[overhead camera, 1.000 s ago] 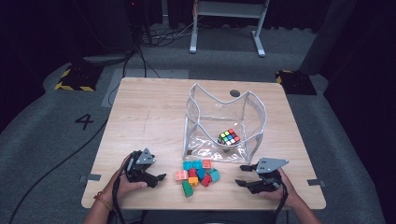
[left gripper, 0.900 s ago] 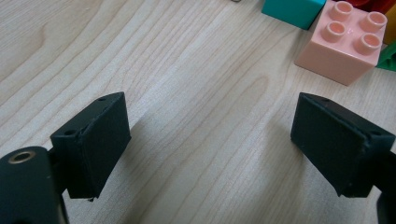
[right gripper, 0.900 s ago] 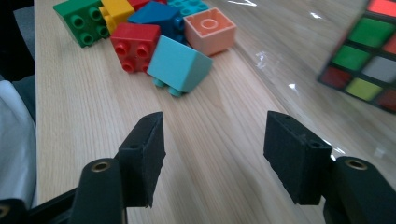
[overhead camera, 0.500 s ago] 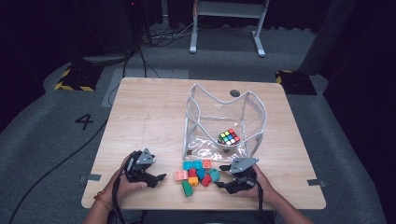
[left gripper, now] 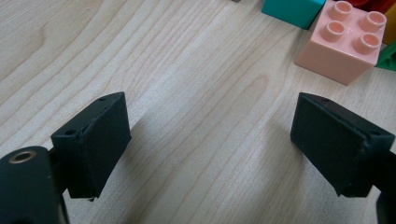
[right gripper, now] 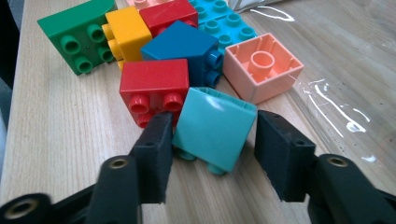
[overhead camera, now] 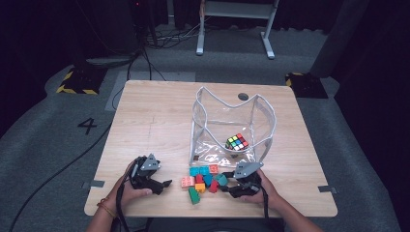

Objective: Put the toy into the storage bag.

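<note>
Right gripper (right gripper: 210, 140) closing around glossy teal block (right gripper: 214, 128), pads not yet clamped; left gripper (left gripper: 210, 144) released.

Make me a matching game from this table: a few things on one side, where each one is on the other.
Things:
1. puzzle cube
2. teal block
3. pink block
4. green block

Places:
A. between the right gripper's jaws
B. inside the clear bag
C. ahead of the open left gripper
D. beside the yellow block, at the pile's edge

Pairs: 1-B, 2-A, 3-C, 4-D
</note>
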Available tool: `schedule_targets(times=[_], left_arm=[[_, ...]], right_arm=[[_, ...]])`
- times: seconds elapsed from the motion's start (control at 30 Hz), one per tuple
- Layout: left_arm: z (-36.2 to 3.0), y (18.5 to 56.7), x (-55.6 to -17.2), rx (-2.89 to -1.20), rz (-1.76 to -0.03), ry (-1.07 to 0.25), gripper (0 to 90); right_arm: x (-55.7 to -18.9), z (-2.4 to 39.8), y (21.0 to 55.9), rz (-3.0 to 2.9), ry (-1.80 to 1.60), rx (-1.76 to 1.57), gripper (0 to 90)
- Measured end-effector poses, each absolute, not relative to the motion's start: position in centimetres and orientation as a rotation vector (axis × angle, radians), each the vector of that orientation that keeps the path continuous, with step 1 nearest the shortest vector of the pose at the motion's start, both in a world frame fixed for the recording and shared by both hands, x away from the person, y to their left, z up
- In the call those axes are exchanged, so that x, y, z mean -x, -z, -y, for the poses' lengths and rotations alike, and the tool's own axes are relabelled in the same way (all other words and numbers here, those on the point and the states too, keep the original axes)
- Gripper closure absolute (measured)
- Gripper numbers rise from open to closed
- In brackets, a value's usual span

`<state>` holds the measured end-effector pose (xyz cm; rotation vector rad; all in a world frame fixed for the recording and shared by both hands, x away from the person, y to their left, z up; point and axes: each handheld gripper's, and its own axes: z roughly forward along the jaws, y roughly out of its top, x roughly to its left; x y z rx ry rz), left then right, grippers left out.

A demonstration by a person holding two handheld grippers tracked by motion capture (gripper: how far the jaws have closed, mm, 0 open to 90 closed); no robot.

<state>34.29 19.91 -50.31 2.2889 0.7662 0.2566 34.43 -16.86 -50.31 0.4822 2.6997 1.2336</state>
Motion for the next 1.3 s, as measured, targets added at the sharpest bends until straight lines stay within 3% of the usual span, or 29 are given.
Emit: schedule_targets(times=[0.23, 0.73, 1.3], left_arm=[[-19.9, 50.3, -34.3, -2.290, -0.766, -0.258, 12.2], [-19.9, 50.3, -34.3, -2.289, -0.766, -0.257, 12.1], [-19.9, 50.3, -34.3, -2.288, -0.767, -0.256, 12.2]], right_arm=[[-34.7, 17.3, 50.4, -2.672, -1.256, -0.453, 59.0], [-34.5, 18.9, 50.3, -2.656, -1.258, -0.472, 59.4], [-34.9, 24.6, 48.3, -2.622, -1.287, -0.533, 59.5]])
